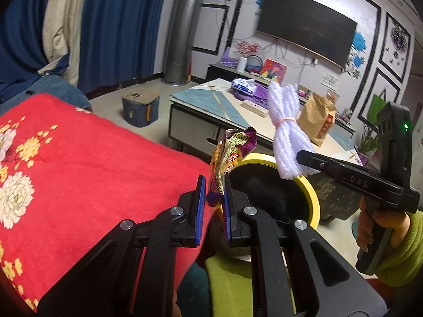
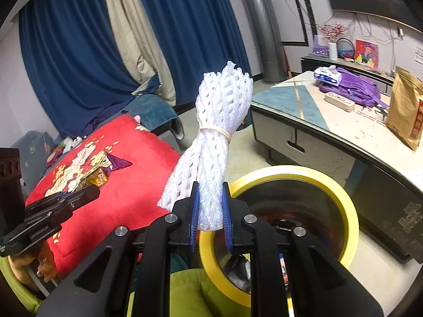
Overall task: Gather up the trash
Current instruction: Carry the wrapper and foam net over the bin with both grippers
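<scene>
Both loads were at the yellow-rimmed bin (image 2: 343, 192): left gripper (image 1: 214, 206) pinched a snack wrapper (image 1: 230, 155), right gripper (image 2: 210, 211) clamped a foam net bundle (image 2: 211, 142). Next: centre over the opening, then release.

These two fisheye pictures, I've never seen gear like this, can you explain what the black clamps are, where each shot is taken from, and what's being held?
There is no robot: a person holds a two-finger gripper in each hand, each with a camera looking along its fingers.

In the left camera view, the left gripper is shut on a crumpled snack wrapper.

In the right camera view, the right gripper is shut on a bundle of white foam netting tied with a rubber band.

Below both sits a yellow-rimmed trash bin, beside a red flowered cushion and a low table.
</scene>
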A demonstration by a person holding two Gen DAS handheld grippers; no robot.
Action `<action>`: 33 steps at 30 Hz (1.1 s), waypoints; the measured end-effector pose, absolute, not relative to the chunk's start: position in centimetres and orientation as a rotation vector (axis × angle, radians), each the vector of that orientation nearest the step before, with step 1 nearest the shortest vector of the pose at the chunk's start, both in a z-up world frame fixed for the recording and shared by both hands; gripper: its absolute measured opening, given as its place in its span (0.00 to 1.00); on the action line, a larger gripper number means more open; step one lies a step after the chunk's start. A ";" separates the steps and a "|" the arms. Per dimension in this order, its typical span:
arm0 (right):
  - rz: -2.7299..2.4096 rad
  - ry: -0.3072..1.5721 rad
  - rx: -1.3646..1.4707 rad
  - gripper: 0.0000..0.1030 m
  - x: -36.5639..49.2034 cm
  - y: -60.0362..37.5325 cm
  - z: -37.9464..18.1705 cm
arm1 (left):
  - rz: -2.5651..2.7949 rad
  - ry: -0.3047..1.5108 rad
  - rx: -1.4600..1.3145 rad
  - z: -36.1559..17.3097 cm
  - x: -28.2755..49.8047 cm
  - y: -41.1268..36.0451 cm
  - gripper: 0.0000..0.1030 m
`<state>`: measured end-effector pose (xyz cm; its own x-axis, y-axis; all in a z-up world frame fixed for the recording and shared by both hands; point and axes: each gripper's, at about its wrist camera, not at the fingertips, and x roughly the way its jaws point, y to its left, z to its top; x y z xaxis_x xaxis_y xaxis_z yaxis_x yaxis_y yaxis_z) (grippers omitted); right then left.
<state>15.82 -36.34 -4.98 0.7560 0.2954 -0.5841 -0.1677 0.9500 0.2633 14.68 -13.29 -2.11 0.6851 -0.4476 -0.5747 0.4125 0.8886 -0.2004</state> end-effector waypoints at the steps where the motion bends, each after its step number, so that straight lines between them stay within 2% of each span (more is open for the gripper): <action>1: 0.250 0.669 0.204 0.15 15.8 -36.6 -5.0 | -0.490 0.660 -0.052 -2.1 14.7 -13.7 0.07; 33: 0.043 0.666 0.283 0.17 13.5 -44.5 -7.2 | -0.646 0.682 0.109 -4.8 18.0 -22.9 0.07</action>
